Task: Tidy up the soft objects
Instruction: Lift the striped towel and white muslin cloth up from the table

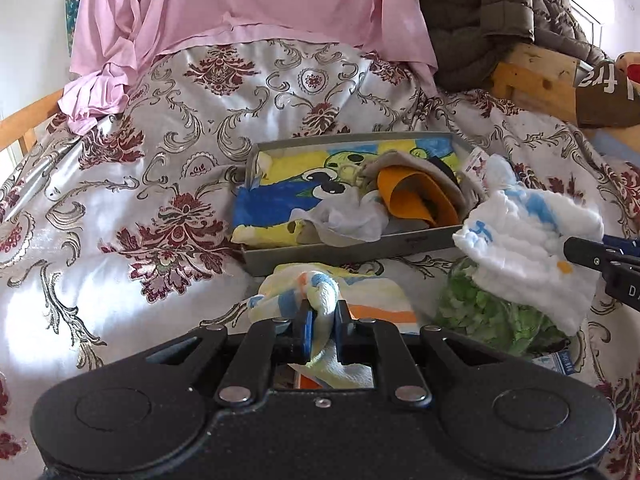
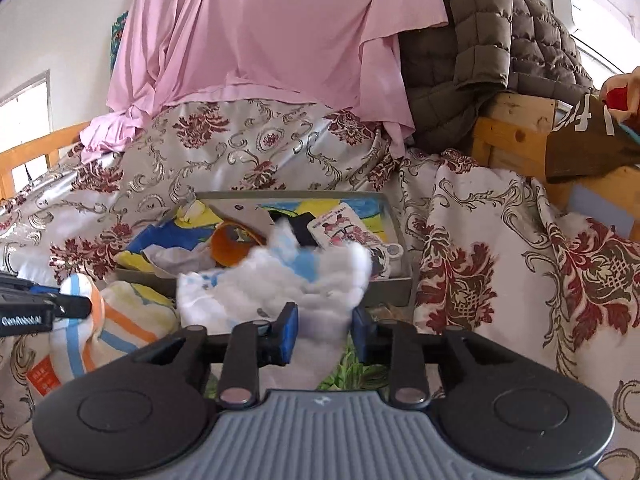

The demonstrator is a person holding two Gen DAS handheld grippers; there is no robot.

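Note:
A yellow, orange and blue striped cloth (image 1: 380, 300) lies on the floral bedspread in front of a grey shallow box (image 1: 340, 254). My left gripper (image 1: 325, 320) is shut on a bunched fold of it. The striped cloth (image 2: 120, 320) and the left gripper (image 2: 72, 306) also show at the left of the right wrist view. A fluffy white cloth with blue marks (image 2: 260, 292) hangs blurred between the jaws of my right gripper (image 2: 325, 330), which stand apart and loose around it. From the left wrist view, the white cloth (image 1: 532, 240) drapes over the right gripper (image 1: 588, 256), by the box's right corner.
The grey box (image 2: 396, 280) holds a cartoon-print cloth, an orange piece (image 1: 408, 196) and small packets. A bag of green leaves (image 1: 480, 312) lies under the white cloth. Behind are a pink sheet (image 1: 248, 12), a brown quilted jacket (image 2: 480, 60) and a wooden bed frame (image 2: 516, 136).

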